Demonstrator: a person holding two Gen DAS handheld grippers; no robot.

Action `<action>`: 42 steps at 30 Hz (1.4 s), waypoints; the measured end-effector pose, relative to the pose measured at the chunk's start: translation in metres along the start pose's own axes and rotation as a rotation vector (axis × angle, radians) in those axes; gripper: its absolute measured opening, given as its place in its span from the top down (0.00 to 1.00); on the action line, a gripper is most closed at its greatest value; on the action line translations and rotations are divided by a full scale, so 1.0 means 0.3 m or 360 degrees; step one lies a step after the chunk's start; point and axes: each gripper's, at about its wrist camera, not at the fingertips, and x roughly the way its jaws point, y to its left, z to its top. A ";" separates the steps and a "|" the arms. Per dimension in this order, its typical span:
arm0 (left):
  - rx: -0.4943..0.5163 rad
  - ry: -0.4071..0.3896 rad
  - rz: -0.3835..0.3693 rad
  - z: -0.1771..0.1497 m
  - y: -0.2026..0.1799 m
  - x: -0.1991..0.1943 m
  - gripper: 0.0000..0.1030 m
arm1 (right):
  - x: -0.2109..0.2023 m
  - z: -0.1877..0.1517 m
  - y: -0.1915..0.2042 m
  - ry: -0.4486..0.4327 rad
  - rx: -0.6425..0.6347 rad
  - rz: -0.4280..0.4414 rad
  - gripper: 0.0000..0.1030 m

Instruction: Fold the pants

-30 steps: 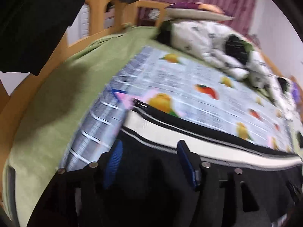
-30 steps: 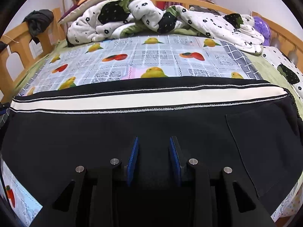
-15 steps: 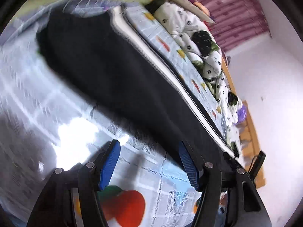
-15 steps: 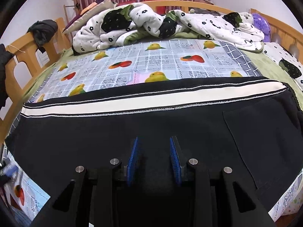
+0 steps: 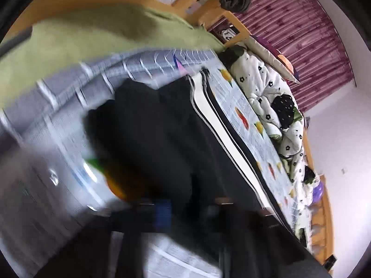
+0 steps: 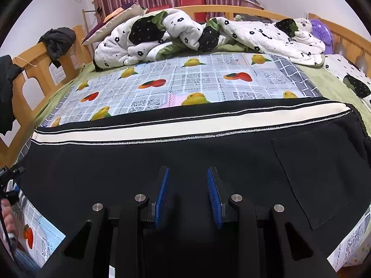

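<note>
Pants (image 6: 185,157) of black knit fabric with a cream side stripe edged in silver stitching lie flat across the fruit-printed grey checked bedsheet (image 6: 199,81), filling the lower half of the right wrist view, with a patch pocket at the right. In the blurred left wrist view the same pants run diagonally from the centre toward the lower right. The left claw (image 5: 185,210) sits at the bottom centre of its frame over the dark hem end; its jaws have just been closing and now stand nearly together, with black cloth apparently between them, though the smear hides how much. The chief risk, as I judge it, is a thin pinch: if only the top layer is caught, lifting that end would peel the legs apart instead of carrying both over. A pinch that also takes the sheet would drag the bedsheet along. The right claw (image 6: 187,197) rests low at the centre of its frame with its blue pads (image 6: 162,194) narrowly parted over the black fabric; whether they grip a ridge of cloth I cannot tell. If it holds nothing, the pants may slide toward the rumpled white flower-print quilt (image 6: 208,37) when the left end is pulled, skewing the fold line.
</note>
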 end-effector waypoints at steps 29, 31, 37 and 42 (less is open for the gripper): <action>0.0691 -0.0087 0.0686 -0.077 -0.236 -0.037 0.57 | 0.033 -0.174 -0.059 0.0248 -0.0164 -0.0024 0.57; 0.0735 -0.0076 0.0543 -0.118 -0.306 -0.047 0.50 | 0.000 -0.170 -0.064 0.0223 -0.0183 -0.0002 0.58; 0.0934 0.0178 0.0482 -0.325 -0.406 0.070 0.43 | -0.213 -0.077 -0.274 -0.0067 0.0052 -0.0065 0.49; 0.1014 0.0053 0.0635 -0.395 -0.436 0.079 0.42 | -0.316 -0.012 -0.534 -0.0160 0.0071 -0.0384 0.30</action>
